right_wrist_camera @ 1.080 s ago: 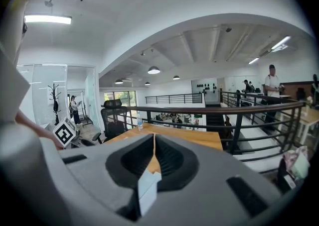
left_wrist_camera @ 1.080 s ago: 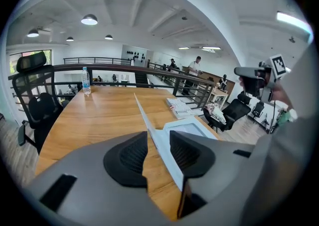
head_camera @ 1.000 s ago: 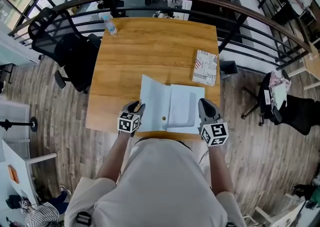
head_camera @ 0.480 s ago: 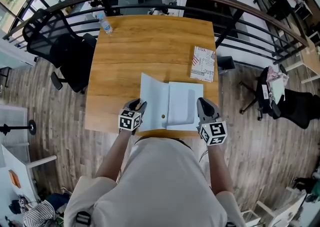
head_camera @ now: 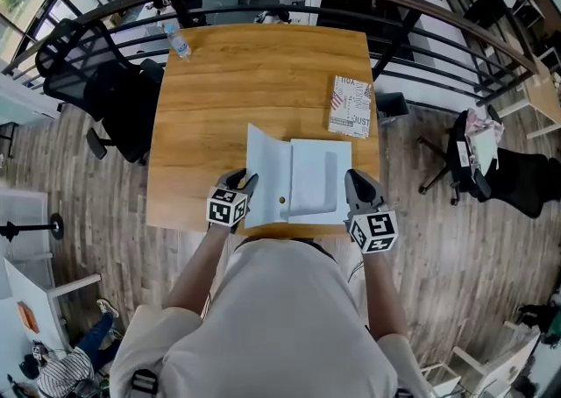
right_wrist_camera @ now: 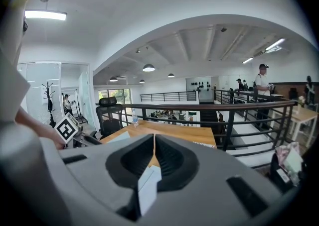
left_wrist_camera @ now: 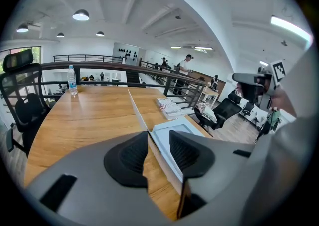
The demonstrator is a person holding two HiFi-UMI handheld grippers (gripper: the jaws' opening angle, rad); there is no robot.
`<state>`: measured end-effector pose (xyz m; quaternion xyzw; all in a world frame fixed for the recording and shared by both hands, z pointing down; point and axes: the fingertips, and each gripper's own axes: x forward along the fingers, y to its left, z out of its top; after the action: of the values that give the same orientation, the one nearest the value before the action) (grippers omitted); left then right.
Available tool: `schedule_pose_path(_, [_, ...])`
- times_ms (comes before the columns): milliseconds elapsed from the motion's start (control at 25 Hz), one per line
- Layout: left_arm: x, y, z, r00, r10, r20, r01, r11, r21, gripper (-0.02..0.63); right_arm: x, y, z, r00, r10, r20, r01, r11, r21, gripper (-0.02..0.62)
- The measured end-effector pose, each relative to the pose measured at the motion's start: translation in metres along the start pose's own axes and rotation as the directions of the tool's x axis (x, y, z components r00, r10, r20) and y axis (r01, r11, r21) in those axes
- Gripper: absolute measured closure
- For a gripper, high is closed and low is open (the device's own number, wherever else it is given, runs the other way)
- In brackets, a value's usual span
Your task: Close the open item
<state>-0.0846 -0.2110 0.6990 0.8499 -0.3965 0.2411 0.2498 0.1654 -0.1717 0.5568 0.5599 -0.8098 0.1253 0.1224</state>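
Observation:
A white folder lies open at the near edge of the wooden table. Its left flap stands raised. My left gripper is at the flap's near left corner. In the left gripper view the flap's thin edge runs between the jaws of that gripper, against the left pad, with a gap to the right pad: open. My right gripper is at the folder's right edge. The right gripper view shows the right gripper with its pads closed on a white sheet edge.
A printed booklet lies on the table beyond the folder, at the right. A water bottle stands at the far left corner. A black office chair is left of the table, and a curved railing runs behind it.
Both grippers and the folder keep their places against each other. Only the head view has drifted a little.

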Motion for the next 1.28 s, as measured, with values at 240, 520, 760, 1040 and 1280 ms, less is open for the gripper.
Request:
schedule_pose_path(240, [0.005, -0.016, 0.008, 1.000, -0.014, 0.000, 0.014, 1.000, 0.008, 0.474, -0.010, -0.012, -0.004, 1.000, -0.013, 0.006, 0.013, 1.000, 0.013, 0.583])
schedule_pose_path(520, [0.014, -0.038, 0.018, 0.999, -0.033, 0.006, 0.033, 0.999, 0.024, 0.474, -0.023, -0.029, -0.013, 1.000, -0.030, 0.002, 0.030, 0.999, 0.035, 0.583])
schedule_pose_path(760, [0.025, -0.061, 0.024, 0.999, -0.047, -0.001, 0.047, 0.998, 0.039, 0.474, -0.036, -0.050, -0.020, 0.999, -0.047, 0.002, 0.047, 0.997, 0.053, 0.583])
schedule_pose_path(1040, [0.035, -0.088, 0.031, 0.998, -0.062, -0.005, 0.062, 0.997, 0.048, 0.474, -0.046, -0.067, -0.024, 0.999, -0.052, 0.002, 0.051, 0.996, 0.067, 0.583])
schedule_pose_path(1280, [0.046, -0.107, 0.032, 0.997, -0.074, -0.007, 0.074, 0.996, 0.052, 0.471, -0.054, -0.079, -0.034, 0.998, -0.058, -0.002, 0.058, 0.995, 0.083, 0.583])
